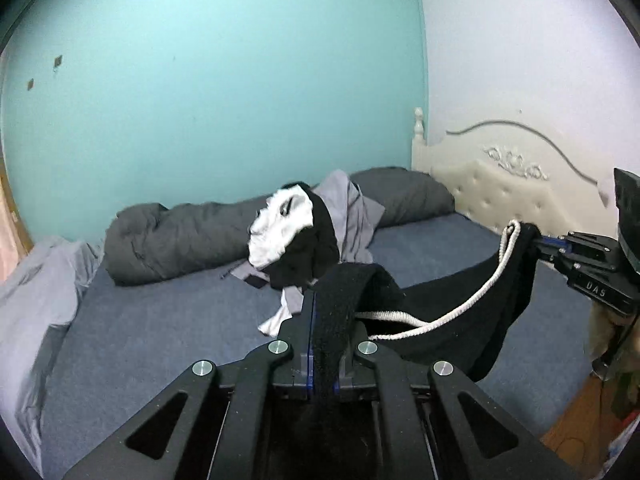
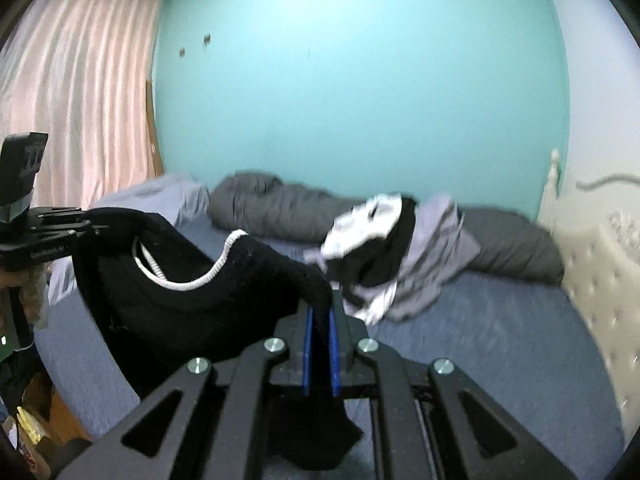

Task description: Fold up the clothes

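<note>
Left wrist view: my left gripper (image 1: 320,312) has its jaws clamped on a black waistband of the black shorts (image 1: 448,320), low in the middle of the frame. The shorts hang stretched to the right, where my right gripper (image 1: 538,242) pinches the other end at the right edge. A white drawstring (image 1: 472,304) loops across the cloth between the two.

Right wrist view: my right gripper (image 2: 320,320) has its jaws clamped on the black shorts (image 2: 192,292) at lower centre, and my left gripper (image 2: 100,228) grips them at the left edge. The shorts hang above the bed (image 2: 500,340), clear of its blue sheet.

Farther back on the bed, right of centre, lies a pile of clothes (image 2: 384,248) in white, black and lilac, against a rolled grey duvet (image 2: 280,208). A cream headboard (image 2: 592,264) stands at the right edge, a pink curtain (image 2: 80,80) at upper left.
</note>
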### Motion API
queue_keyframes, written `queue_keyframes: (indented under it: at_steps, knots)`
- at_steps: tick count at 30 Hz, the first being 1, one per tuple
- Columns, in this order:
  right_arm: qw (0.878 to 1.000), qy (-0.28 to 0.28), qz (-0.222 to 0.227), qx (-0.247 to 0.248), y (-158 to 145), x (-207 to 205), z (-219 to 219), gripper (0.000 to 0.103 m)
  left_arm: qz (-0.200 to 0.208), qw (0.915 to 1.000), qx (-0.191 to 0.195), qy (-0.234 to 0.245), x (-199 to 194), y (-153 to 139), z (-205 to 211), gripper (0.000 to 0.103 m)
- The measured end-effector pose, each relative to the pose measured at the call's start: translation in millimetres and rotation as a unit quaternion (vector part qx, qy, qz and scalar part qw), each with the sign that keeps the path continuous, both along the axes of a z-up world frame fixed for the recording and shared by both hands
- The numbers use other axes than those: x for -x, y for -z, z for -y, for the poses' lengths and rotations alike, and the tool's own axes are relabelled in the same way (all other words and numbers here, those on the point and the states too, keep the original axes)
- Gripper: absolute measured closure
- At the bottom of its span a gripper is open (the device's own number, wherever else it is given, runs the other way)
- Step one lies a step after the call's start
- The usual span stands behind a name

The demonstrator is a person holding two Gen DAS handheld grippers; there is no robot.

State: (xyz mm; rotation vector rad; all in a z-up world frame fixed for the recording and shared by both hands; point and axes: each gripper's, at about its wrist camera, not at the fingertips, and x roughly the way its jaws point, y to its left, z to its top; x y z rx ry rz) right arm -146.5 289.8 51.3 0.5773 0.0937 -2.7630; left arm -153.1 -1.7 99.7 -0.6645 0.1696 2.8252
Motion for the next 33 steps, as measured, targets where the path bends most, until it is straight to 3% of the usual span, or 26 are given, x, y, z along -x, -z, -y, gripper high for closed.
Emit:
queue_keyframes:
  at_steps: [12,17,24,29,33]
  knots:
    - [0.993,0.000,-0.118,-0.021,-162,-61,20,0.097,-0.082,0.9966,0.000,-0.005,-95,-107,0,0.098]
    - [0.989,-0.004,-0.149,-0.019,-196,-99,12,0.097,-0.107,0.9942,0.013,0.009,-139,-132,-18,0.099]
    - [0.988,-0.004,-0.151,-0.028,-189,-148,-4,0.097,-0.117,0.9927,0.008,0.029,-176,-121,-40,0.098]
    - [0.994,0.001,-0.108,-0.015,-152,-147,-19,0.097,-0.087,0.9954,0.023,0.033,-170,-89,-48,0.098]
    - [0.998,0.004,-0.058,-0.011,-104,-118,-16,0.097,-0.043,0.9982,0.032,0.026,-133,-41,-47,0.098]
